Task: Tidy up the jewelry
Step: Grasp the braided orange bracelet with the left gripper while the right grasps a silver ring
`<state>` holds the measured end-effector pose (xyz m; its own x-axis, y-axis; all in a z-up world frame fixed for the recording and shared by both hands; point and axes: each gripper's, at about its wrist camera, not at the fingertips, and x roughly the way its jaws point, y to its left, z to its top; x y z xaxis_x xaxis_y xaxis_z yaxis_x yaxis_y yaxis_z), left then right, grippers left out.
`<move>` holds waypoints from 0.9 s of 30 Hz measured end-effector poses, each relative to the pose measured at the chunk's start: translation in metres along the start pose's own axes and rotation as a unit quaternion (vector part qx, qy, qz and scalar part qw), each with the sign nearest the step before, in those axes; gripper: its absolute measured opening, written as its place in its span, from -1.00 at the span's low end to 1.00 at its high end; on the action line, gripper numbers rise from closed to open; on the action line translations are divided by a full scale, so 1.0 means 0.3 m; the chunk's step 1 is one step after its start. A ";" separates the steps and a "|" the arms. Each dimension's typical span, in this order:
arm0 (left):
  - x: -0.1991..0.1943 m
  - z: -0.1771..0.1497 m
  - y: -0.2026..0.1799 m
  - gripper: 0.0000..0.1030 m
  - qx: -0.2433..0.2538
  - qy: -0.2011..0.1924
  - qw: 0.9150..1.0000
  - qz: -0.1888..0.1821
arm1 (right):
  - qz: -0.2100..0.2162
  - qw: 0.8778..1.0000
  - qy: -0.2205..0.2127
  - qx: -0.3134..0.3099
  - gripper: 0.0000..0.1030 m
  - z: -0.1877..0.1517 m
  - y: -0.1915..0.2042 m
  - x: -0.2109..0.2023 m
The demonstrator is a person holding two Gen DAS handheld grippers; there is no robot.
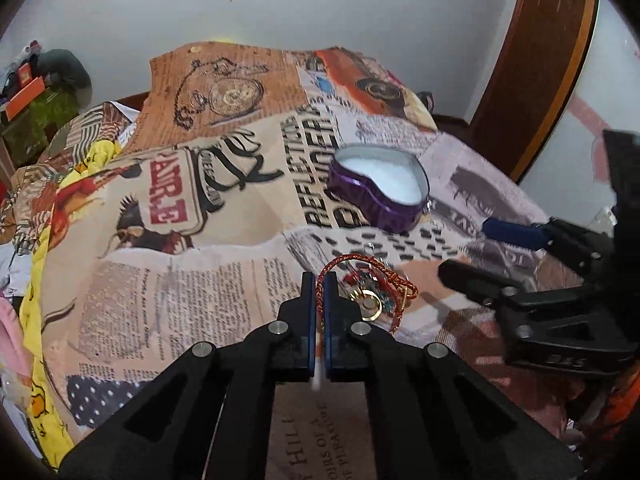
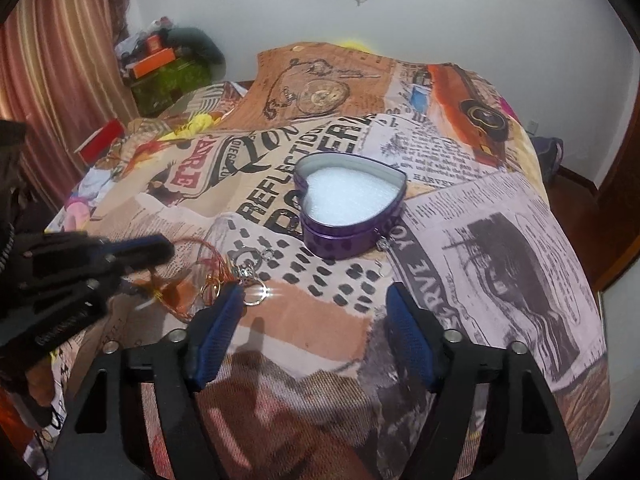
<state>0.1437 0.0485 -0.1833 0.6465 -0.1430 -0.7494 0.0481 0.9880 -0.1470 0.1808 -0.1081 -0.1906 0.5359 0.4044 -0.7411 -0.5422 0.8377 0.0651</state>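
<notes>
A purple heart-shaped tin (image 1: 380, 188) with white padding inside stands open on the printed bedspread; it also shows in the right wrist view (image 2: 348, 210). A small pile of jewelry (image 1: 370, 292) with a gold ring and beads lies in front of it; the right wrist view shows it too (image 2: 224, 276). My left gripper (image 1: 320, 284) is shut on a red-gold cord bracelet (image 1: 320, 304) from that pile. My right gripper (image 2: 316, 300) is open and empty just right of the pile, and appears in the left wrist view (image 1: 472, 248). A silver ring (image 2: 256, 294) lies by its left finger.
The bedspread (image 2: 480, 240) covers a bed against a white wall. Boxes and clutter (image 2: 164, 60) sit at the far left beside a curtain (image 2: 60, 60). A wooden door frame (image 1: 540, 60) stands to the right. Small earrings (image 2: 382, 244) lie by the tin.
</notes>
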 end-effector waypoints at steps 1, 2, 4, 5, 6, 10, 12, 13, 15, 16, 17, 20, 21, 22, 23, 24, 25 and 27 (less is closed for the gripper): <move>-0.006 0.003 0.008 -0.97 -0.003 -0.004 1.000 0.000 | 0.001 1.000 0.001 -0.001 0.34 0.000 0.002 0.004; -0.013 0.008 0.019 -0.97 -0.007 -0.008 1.000 0.000 | 0.004 1.000 0.004 -0.003 0.33 0.006 0.004 0.012; -0.023 0.012 0.041 -0.97 -0.015 -0.015 1.000 0.001 | 0.009 1.000 0.007 -0.007 0.29 0.010 0.010 0.022; -0.024 0.014 0.053 -0.97 -0.019 -0.017 1.000 0.003 | 0.013 1.000 0.011 -0.010 0.22 0.015 0.013 0.030; -0.022 0.015 0.064 -0.97 -0.022 -0.018 1.000 0.005 | 0.017 1.000 0.015 -0.014 0.16 0.019 0.017 0.038; -0.005 0.006 0.099 -0.97 -0.034 -0.016 0.999 0.012 | 0.030 0.999 0.034 -0.024 0.04 0.030 0.035 0.068; 0.007 0.000 0.115 -0.97 -0.041 -0.013 0.999 0.013 | 0.038 0.998 0.043 -0.029 -0.08 0.034 0.043 0.080; 0.009 -0.003 0.120 -0.97 -0.043 -0.012 0.999 0.013 | 0.041 0.997 0.049 -0.035 -0.11 0.037 0.050 0.092; 0.017 -0.008 0.126 -0.97 -0.046 -0.011 0.999 0.013 | 0.040 0.997 0.058 -0.042 -0.23 0.041 0.061 0.110; 0.020 -0.010 0.129 -0.97 -0.047 -0.010 0.999 0.011 | 0.040 0.996 0.061 -0.044 -0.25 0.042 0.064 0.117; 0.022 -0.012 0.130 -0.97 -0.048 -0.010 0.999 0.011 | 0.042 0.996 0.063 -0.046 -0.29 0.043 0.068 0.121; 0.025 -0.012 0.127 -0.97 -0.048 -0.011 0.999 0.011 | 0.049 0.995 0.067 -0.054 -0.39 0.044 0.079 0.129; 0.025 -0.011 0.125 -0.97 -0.048 -0.011 0.999 0.010 | 0.052 0.995 0.068 -0.055 -0.45 0.045 0.080 0.132; 0.024 -0.009 0.123 -0.97 -0.048 -0.012 0.999 0.009 | 0.058 0.994 0.071 -0.054 -0.48 0.045 0.079 0.138; 0.021 -0.007 0.121 -0.97 -0.048 -0.013 0.999 0.009 | 0.065 0.994 0.074 -0.053 -0.57 0.045 0.079 0.144; 0.018 -0.005 0.119 -0.97 -0.049 -0.015 0.999 0.009 | 0.073 0.993 0.076 -0.052 -0.66 0.045 0.078 0.148; 0.015 -0.002 0.116 -0.97 -0.049 -0.016 0.999 0.008 | 0.076 0.993 0.076 -0.052 -0.69 0.044 0.079 0.148; 0.006 0.001 0.109 -0.97 -0.048 -0.020 0.999 0.008 | 0.082 0.993 0.074 -0.051 -0.72 0.042 0.076 0.144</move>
<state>0.1468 0.0806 -0.1891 0.6764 -0.1232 -0.7261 -0.0347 0.9795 -0.1985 0.1996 -0.0668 -0.2129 0.3383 0.4678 -0.8165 -0.6808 0.7207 0.1308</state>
